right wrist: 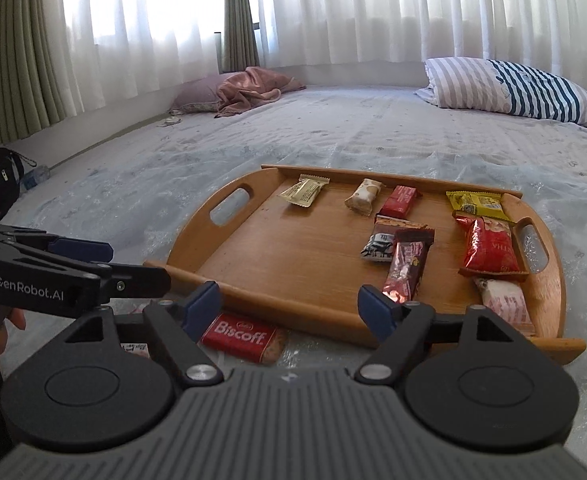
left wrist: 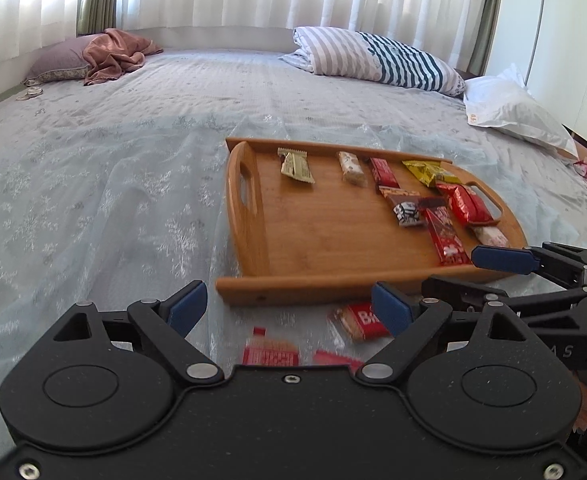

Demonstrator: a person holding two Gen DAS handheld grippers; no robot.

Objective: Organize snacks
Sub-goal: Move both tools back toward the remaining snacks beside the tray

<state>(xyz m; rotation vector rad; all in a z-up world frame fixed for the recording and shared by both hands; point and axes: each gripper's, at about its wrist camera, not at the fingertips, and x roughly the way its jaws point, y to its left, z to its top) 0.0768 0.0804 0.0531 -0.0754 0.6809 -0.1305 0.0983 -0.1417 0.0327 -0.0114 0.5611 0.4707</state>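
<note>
Wooden tray point(right wrist: 277, 276) with 2 cut-out handles sits on the bed cover point(left wrist: 93, 200). 9 snacks counted on it in the right wrist view. Far row, 4: olive-tan wrapper point(right wrist: 304, 191), beige bar point(right wrist: 363, 197), small red pack point(right wrist: 399, 201), yellow pack point(right wrist: 476, 204). Nearer, 5: black-and-white pack point(right wrist: 379, 246) partly on a brown-orange wrapper point(right wrist: 397, 224), dark red bar point(right wrist: 406, 270) overlapping both, big red bag point(right wrist: 489, 248) by the right handle, pale pink pack point(right wrist: 503, 302) at the near right corner.

Off the tray, on the cover just before its near rim: 1 red Biscoff pack point(right wrist: 241, 338); left wrist view shows 2 more red packs there, a blurred one point(left wrist: 269, 352) and a sliver point(left wrist: 335, 358) by the housing.

Left gripper point(left wrist: 289, 306) jaws spread wide, holding nothing, low over those loose packs. Right gripper point(right wrist: 289, 306) jaws spread wide too, holding nothing, the Biscoff pack between its fingers, not touched.

2 pillows at the far edge: purple point(right wrist: 197, 98), striped point(right wrist: 513, 88). 1 pink cloth point(right wrist: 249, 90).
</note>
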